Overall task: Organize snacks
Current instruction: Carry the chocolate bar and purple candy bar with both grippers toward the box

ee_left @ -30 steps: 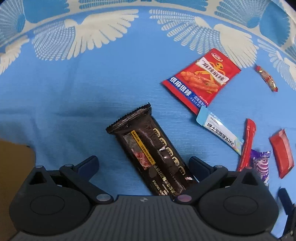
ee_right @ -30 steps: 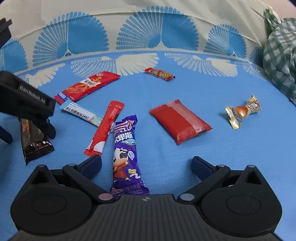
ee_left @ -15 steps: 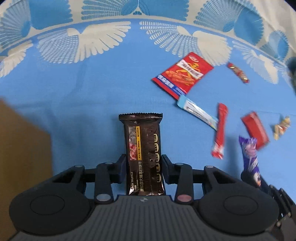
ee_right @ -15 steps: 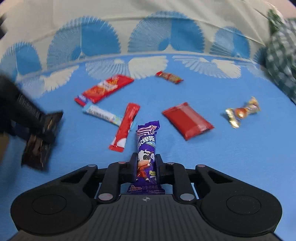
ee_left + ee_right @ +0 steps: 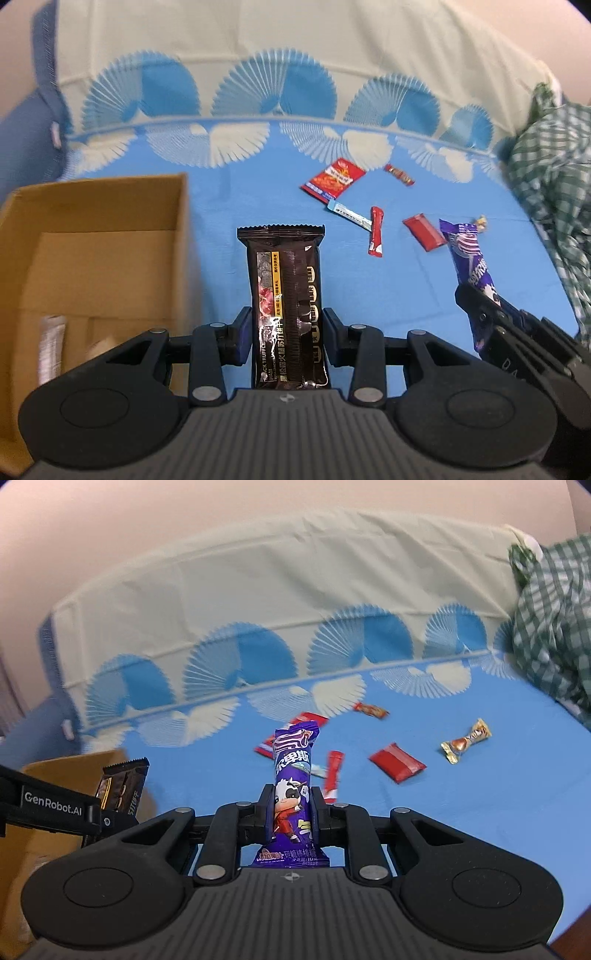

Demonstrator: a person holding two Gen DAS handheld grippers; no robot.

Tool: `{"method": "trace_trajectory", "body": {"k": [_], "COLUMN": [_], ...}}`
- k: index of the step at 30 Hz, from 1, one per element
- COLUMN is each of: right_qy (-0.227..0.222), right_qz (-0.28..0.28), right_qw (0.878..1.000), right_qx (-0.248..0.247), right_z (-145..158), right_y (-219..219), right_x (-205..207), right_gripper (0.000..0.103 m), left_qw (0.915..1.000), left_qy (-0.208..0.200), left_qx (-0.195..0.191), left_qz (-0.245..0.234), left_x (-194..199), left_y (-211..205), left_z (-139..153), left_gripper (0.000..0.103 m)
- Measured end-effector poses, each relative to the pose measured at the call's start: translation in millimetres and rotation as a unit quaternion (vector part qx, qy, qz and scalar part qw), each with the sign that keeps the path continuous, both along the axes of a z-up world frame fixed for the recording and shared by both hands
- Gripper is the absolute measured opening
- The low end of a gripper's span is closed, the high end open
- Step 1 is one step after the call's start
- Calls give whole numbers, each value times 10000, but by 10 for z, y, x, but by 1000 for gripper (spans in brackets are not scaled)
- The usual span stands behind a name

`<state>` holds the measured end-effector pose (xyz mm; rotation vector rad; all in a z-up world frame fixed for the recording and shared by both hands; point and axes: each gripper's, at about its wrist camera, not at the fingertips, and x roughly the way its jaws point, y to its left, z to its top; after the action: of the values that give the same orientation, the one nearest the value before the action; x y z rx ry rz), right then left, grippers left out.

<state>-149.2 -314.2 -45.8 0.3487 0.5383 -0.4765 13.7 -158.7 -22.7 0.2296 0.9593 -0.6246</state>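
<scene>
My left gripper (image 5: 286, 328) is shut on a dark brown snack bar (image 5: 282, 280) and holds it up above the blue bedsheet, just right of an open cardboard box (image 5: 92, 229). My right gripper (image 5: 291, 805) is shut on a purple candy pack (image 5: 293, 775) and holds it raised. The purple pack also shows in the left wrist view (image 5: 469, 258), and the brown bar shows in the right wrist view (image 5: 122, 784) next to the box (image 5: 74, 768).
Loose snacks lie on the sheet: a red chip packet (image 5: 332, 179), a white-blue stick (image 5: 347, 212), a red stick (image 5: 376, 230), a flat red pack (image 5: 423, 232), a small red candy (image 5: 399, 174), a gold candy (image 5: 465, 740). Green checked cloth (image 5: 554, 177) lies right.
Both grippers closed on their snacks and lifted them off the sheet. The left one has swung toward the cardboard box, which has come into view.
</scene>
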Motion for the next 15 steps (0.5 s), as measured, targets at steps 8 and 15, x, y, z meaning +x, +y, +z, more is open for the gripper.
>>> {"method": "trace_trajectory", "body": {"k": [8,15], "right_qy": [-238,-355], "right_qz": [883,1893], "right_qw": [9955,9803], "right_qx": [245,447], "right_z": [482,713], "right_y": [1124,1977], "right_x": [-516,-604], "right_gripper": [19,19], "left_qw": [9985,9903], "left_qy": [-347,-893], "left_qx": [-101,-122], "left_qz": [404,1058], "left_x": [-656,-1111], "left_y": [1285,2392], "left_z": [434,762], "left_gripper": [43,43]}}
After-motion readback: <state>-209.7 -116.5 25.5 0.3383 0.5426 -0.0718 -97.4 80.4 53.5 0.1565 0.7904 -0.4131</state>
